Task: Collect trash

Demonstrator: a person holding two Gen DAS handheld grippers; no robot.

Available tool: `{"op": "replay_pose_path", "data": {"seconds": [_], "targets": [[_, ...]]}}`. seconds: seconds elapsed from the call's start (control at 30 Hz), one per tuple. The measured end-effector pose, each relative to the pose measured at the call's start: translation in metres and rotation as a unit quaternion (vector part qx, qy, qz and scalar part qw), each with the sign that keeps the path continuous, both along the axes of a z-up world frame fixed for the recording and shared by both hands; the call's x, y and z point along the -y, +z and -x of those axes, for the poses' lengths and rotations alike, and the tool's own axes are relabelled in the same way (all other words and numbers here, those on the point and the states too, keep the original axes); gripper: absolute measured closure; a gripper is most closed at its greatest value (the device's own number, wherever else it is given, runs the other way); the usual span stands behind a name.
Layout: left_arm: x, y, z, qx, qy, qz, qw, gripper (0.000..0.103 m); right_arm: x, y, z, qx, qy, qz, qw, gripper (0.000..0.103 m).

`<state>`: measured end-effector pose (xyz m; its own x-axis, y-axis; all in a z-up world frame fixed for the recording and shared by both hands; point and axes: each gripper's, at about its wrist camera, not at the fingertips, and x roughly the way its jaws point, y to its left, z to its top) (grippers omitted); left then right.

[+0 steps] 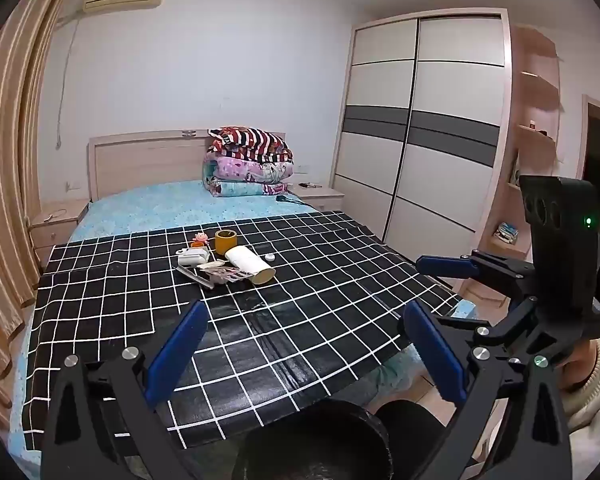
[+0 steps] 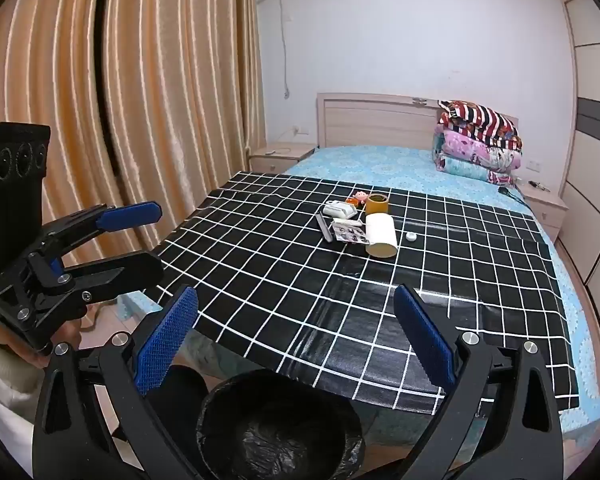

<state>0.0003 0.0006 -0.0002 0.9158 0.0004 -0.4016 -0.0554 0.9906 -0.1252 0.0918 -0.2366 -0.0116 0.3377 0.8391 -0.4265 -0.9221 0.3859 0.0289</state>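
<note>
At 6 o'clock the trash bin [image 2: 280, 428], lined with a black bag, stands at the bed's foot, probably so trash drops in easily. The left gripper [image 1: 304, 344] and right gripper [image 2: 296, 332] hover above it, fingers spread, holding nothing. At 12 o'clock, well apart, the paper roll [image 2: 381, 235] and small clutter lie on the checked cloth [image 2: 260, 264].

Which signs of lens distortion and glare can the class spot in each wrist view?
Left wrist view: the wardrobe and curtain bow outward, dark corners ring the frame, and the checked cloth shows a glossy sheen near its front edge. Right wrist view: the curtain curves strongly, the cloth's grid lines bend, and light glints on the black bin liner.
</note>
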Motion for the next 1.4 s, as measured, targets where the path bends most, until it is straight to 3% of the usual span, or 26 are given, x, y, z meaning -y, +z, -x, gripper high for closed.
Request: {"op": "replay_pose_path", "data": {"seconds": [0.03,0.5,1.4], "targets": [[0.002,0.0,0.001,0.004,0.0,-0.013,0.9999,0.008,0.0,0.0,0.0,0.001,0.0,-0.002,1.0,0.004],[0.001,0.011,0.004,0.001,0.006,-0.001,1.0,0.008,0.0,0.0,0.0,0.002,0.0,-0.001,1.0,0.004],[0.0,0.003,0.0,0.001,0.001,0.001,1.0,0.008,0.001,0.0,0.001,0.002,0.001,-0.001,1.0,0.004]]}}
